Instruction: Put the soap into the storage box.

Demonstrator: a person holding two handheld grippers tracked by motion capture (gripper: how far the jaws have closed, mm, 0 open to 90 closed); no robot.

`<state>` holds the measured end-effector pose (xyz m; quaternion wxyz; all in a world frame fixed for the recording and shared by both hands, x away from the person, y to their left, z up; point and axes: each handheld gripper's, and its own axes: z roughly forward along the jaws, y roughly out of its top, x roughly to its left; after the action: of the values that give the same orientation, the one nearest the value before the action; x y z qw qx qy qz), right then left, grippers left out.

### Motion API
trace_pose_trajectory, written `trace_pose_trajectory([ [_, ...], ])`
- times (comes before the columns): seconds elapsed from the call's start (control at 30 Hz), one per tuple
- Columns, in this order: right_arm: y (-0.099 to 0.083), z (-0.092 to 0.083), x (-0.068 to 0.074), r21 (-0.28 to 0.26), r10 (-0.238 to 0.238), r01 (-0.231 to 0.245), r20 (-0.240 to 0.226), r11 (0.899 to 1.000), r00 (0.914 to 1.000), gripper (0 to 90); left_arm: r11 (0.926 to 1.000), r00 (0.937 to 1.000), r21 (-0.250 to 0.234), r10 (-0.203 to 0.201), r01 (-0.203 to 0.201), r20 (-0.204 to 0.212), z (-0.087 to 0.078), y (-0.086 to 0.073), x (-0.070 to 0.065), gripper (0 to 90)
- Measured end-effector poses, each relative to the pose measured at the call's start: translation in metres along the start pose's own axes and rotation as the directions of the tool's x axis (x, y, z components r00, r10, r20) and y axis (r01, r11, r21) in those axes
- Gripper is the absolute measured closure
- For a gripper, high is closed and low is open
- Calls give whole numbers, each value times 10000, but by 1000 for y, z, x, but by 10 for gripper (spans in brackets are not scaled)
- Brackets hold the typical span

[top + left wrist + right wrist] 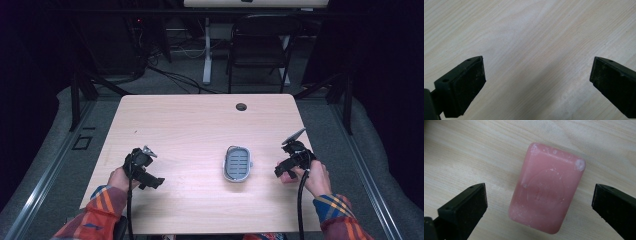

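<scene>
A person in plaid sleeves holds a hand-held gripper in each hand over a pale wooden tabletop [200, 120]. The left hand-held gripper [150, 181] sits near the left near part of the tabletop, and in the left gripper view its two black jaws stand wide apart with only bare wood grain between them [536, 75], so it is released and grasps nothing. The right hand-held gripper [285, 170] is at the right side of the tabletop, close to the right edge. In the right gripper view its jaws are also spread wide, and a pink bar of soap [546, 187] lies flat on the wood between them, touched by neither jaw. The bar is rounded at its corners, carries a faint embossed oval mark, and has pale scuffs along its far edge. A grey oval soap dish [237, 163] with a slatted floor rests on the tabletop between the two hand-held grippers, nearer the right one. A small round hole [241, 106] sits near the tabletop's far edge. Beyond it stands a dark folding chair [260, 45].
</scene>
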<state>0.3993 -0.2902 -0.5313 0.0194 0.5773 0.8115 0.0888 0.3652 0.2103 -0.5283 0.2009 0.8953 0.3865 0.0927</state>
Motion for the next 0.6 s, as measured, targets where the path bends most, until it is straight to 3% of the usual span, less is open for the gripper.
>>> trace_pose_trajectory([
  [0.13,1,2,0,-89,321,-321,-40,9994,9995,0,10000,10000,64,44,-44,77,1,1,-1,1],
  [0.17,2,2,-1,89,253,-252,-141,9996,9996,21,9999,9999,79,72,-72,72,2,1,-2,1],
  [0.23,3,4,-1,27,427,-428,170,9991,9989,110,9999,9999,74,68,-69,77,2,1,-3,1],
  [0.37,5,8,-3,235,455,-456,66,9987,9989,138,9999,10000,78,84,-85,40,1,1,-3,1],
  [0.57,9,12,1,366,677,-694,452,9969,9967,221,9998,9999,156,111,-113,91,3,1,-3,1],
  [0.6,10,13,0,657,641,-668,425,9956,9970,227,9998,9999,165,128,-129,82,3,2,-3,1],
])
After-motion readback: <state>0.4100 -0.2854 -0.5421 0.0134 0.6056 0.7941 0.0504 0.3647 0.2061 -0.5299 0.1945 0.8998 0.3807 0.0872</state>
